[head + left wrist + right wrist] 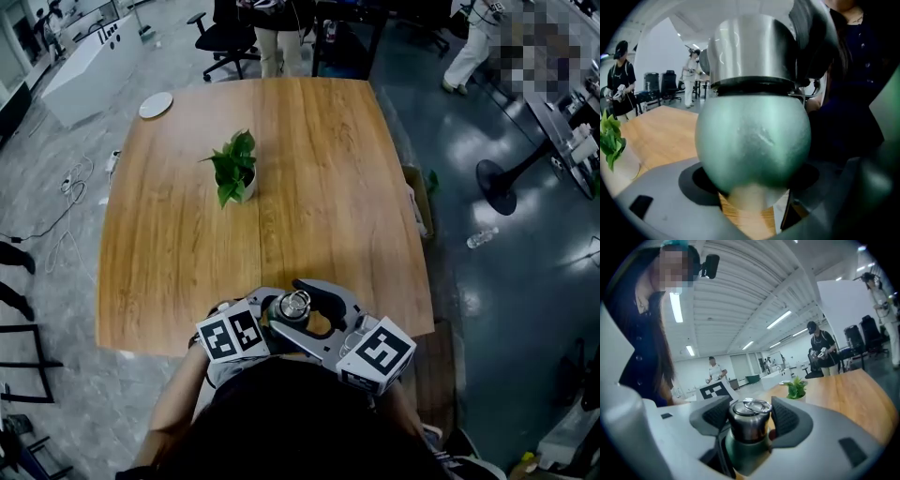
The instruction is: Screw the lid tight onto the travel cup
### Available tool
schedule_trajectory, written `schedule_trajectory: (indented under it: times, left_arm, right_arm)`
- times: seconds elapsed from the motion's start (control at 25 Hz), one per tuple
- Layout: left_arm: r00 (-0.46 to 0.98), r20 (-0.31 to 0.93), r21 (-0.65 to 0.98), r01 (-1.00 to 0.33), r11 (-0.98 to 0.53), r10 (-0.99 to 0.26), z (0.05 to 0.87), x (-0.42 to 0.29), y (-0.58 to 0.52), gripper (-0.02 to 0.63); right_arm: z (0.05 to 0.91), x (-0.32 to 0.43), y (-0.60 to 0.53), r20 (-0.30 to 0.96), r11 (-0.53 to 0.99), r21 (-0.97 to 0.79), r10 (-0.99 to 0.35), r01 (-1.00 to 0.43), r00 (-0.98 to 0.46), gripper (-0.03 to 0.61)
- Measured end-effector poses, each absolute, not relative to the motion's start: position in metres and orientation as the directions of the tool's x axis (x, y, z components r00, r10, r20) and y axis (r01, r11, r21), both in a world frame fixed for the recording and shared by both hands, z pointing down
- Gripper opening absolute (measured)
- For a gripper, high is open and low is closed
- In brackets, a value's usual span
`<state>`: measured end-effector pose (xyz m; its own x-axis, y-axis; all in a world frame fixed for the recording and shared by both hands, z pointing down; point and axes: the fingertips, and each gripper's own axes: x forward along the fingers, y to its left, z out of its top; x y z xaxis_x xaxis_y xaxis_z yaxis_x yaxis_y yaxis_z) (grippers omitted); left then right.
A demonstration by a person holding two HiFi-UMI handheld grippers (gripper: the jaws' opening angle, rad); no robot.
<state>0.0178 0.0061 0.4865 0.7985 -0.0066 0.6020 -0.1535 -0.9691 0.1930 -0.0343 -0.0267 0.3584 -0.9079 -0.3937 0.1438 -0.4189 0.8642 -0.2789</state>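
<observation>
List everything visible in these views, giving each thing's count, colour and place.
table: one, light wood, middle of the room
potted plant: one, green leaves in a white pot, mid-table
round disc: one, white, table's far left corner
travel cup: one, green body, over the table's near edge
lid: one, steel with ring, on the cup
office chair: one, black, beyond the table
bottle: one, clear, floor right of the table
cables: a tangle, white, floor left of the table
bystanders: several, mixed clothing, background
left gripper: one, grey, clamped on the cup body
right gripper: one, grey, jaws open either side of the lid
</observation>
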Motion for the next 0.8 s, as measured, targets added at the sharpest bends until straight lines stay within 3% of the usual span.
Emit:
schedule_trajectory:
  times: [0.16,0.24,0.36,0.6,0.68,0.8]
  left_arm:
    - [0.711,0.653,0.083,-0.412,-0.907,-0.263,0.493,0.010,-0.027,0.402]
    - [0.684,0.637,0.048,-0.495,-0.868,-0.355,0.490,0.009,-0.038,0.402]
    - [0.773,0.551,0.135,-0.453,-0.881,-0.313,0.480,0.015,-0.033,0.402]
    - [0.881,0.472,0.263,-0.174,-0.949,-0.031,0.467,0.025,0.004,0.402]
    - [0.859,0.506,0.247,-0.238,-0.939,-0.084,0.472,0.021,-0.004,0.402]
    - [0.753,0.592,0.146,-0.452,-0.880,-0.288,0.484,0.009,-0.032,0.402]
  right_arm:
    - [0.363,-0.027,-0.045,0.168,0.783,-0.241,-0.548,-0.573,-0.819,0.278]
    - [0.362,-0.026,-0.049,0.155,0.766,-0.273,-0.562,-0.582,-0.813,0.278]
    - [0.353,-0.027,-0.041,0.131,0.808,-0.285,-0.500,-0.516,-0.856,0.279]
    - [0.357,-0.034,-0.025,0.146,0.872,-0.273,-0.381,-0.408,-0.913,0.278]
    - [0.359,-0.035,-0.029,0.164,0.864,-0.218,-0.426,-0.454,-0.890,0.275]
    - [0.368,-0.031,-0.040,0.205,0.804,-0.170,-0.536,-0.569,-0.819,0.264]
